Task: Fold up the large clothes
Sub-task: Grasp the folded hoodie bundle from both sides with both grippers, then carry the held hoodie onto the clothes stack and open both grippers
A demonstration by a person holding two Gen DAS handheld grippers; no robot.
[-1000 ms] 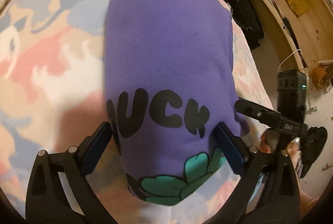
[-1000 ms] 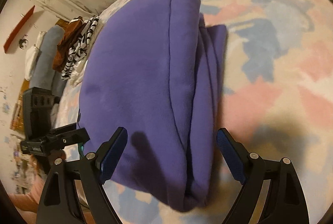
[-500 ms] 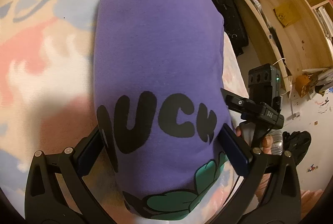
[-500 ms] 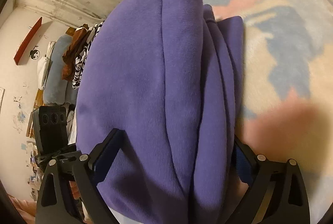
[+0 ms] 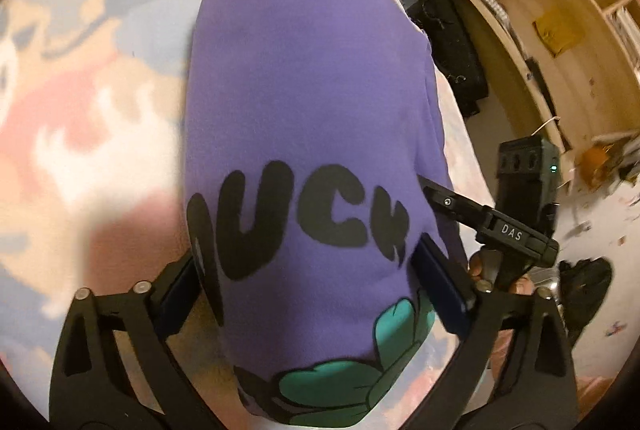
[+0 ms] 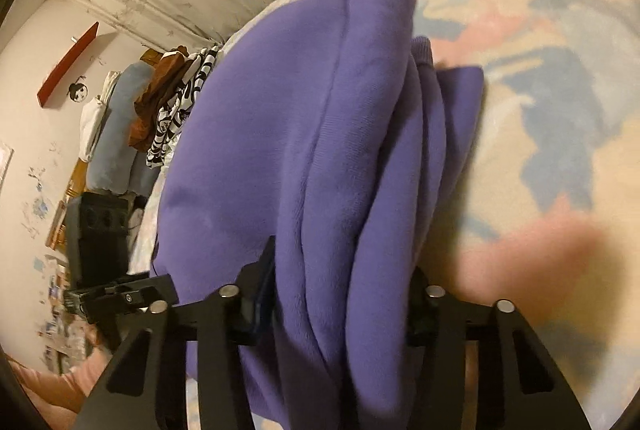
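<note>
I am clamping my right gripper (image 6: 340,310) on the stacked edge of the folded purple fleece sweatshirt (image 5: 304,134) lying on the pastel patterned bed (image 5: 80,110), keeping layers together, while my left gripper (image 5: 312,282) is straddling its printed end, spread wide.

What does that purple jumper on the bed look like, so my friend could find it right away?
Start at the big bedspread with pink, blue and cream patches. A folded purple sweatshirt lies on it, between the fingers of the left claw. Unlike the brown and zebra-striped clothes pile by the wall, it is plain purple with fat black letters and a teal leafy shape.
</note>
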